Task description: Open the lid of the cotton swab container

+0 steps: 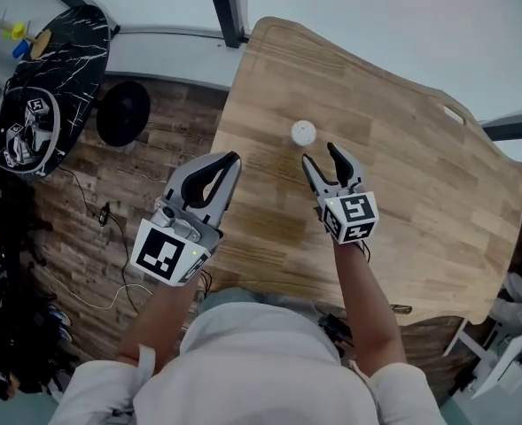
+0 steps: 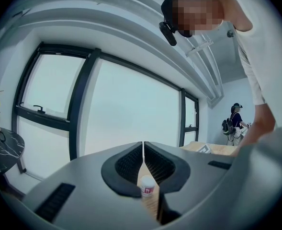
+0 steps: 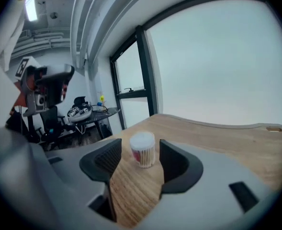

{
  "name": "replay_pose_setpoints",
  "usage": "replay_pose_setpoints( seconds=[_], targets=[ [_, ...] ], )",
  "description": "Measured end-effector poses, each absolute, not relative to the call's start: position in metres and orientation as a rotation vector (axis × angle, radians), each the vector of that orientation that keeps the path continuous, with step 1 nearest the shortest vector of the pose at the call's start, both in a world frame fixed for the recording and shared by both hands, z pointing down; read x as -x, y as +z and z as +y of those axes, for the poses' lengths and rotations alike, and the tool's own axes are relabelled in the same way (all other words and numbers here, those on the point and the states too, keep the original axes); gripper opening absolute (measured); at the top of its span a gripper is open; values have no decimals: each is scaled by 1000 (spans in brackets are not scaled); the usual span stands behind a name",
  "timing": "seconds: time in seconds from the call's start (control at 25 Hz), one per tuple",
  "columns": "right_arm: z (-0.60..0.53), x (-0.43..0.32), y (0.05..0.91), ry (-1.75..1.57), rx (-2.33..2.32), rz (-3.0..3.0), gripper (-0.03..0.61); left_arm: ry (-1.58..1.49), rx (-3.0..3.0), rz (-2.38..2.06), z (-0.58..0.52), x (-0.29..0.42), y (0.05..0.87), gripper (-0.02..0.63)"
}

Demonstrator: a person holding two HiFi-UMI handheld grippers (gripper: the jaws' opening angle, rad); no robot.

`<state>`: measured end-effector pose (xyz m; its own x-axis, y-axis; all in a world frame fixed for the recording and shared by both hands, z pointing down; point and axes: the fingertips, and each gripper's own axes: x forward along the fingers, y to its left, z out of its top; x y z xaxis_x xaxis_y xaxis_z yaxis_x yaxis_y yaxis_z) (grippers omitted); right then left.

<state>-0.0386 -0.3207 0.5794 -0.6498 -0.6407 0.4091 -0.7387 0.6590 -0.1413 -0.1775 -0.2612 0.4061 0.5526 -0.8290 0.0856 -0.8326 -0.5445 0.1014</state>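
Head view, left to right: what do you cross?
In order: marble side table → black disc → left gripper → swab container → right gripper → handle slot in the wooden table.

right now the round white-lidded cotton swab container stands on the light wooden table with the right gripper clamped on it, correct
Not clamped: the right gripper is open. The right gripper view shows the white-lidded cotton swab container on the light wooden table, ahead of its jaws, untouched.
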Motion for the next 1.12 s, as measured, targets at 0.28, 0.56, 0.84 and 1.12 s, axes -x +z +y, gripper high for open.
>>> replay_pose_setpoints(
  seconds=[0.28,0.56,0.84,1.12],
  targets=[
    [-332,54,638,387,-985,-2358,259,53,-2643,-1420,-263,185,413,20],
    [-350,71,645,363,-1000,-2350,261,62,-2639,-1425,-263,190,417,20],
    [-360,82,654,356,-1007,-2340,259,80,-2626,-1432,-263,198,421,20],
    [-356,86,651,368,-944,-2386,261,84,-2633,-1417,-264,199,422,20]
  ],
)
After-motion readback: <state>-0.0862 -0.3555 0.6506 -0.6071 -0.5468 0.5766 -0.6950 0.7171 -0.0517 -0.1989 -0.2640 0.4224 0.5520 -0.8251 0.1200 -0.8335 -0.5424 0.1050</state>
